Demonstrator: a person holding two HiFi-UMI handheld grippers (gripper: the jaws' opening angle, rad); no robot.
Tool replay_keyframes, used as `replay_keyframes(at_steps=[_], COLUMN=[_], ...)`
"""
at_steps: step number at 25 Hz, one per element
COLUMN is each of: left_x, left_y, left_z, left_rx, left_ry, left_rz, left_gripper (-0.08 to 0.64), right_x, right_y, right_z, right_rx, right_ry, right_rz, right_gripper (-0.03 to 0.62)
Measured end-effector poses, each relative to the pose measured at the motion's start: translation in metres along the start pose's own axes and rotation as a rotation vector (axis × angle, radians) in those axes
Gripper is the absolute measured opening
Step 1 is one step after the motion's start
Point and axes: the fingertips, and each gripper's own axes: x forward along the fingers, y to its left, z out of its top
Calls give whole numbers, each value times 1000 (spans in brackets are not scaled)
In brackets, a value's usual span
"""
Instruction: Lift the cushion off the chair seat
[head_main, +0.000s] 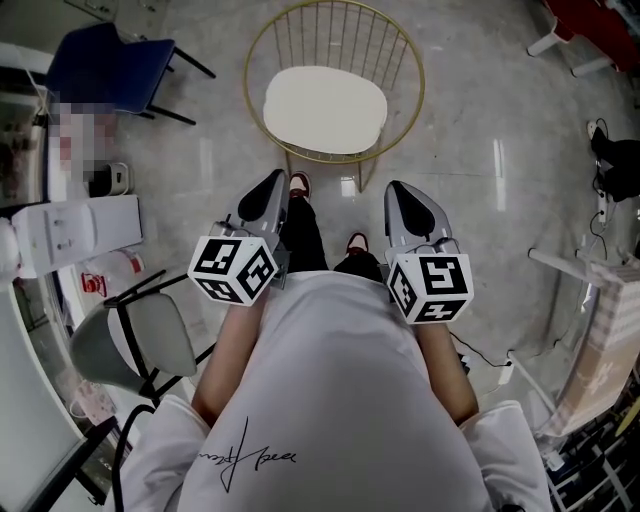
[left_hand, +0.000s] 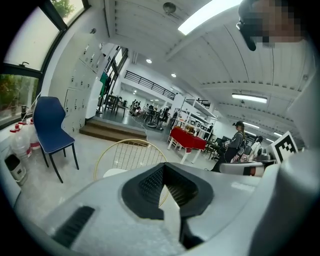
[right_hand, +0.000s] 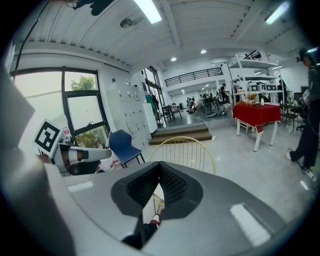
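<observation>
Both the left gripper (head_main: 272, 185) and right gripper (head_main: 400, 192) are held closed, empty; the cream cushion (head_main: 325, 110) is judged light, soft, best pinched at opposite edges.

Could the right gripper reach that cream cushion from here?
Probably not yet: the right gripper hangs short of the cushion with jaws shut, though nothing blocks the way.
</observation>
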Motion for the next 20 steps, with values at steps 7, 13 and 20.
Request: replay_keyframes(at_steps=[7,13,20], left_x=[29,55,78], left_y=[34,72,110], left_z=[25,48,74], left_rx=[-2,5,21], left_ry=[26,56,85], left_rz=[-62,-101,-151], left_gripper=[3,3,3], right_x=[49,89,132], right_y=[7,14,36], right_z=[13,28,45], right_rx=[26,44,47], right_ry=[20,36,60], right_rz=[-36,-82,-111], right_gripper=[6,6,6])
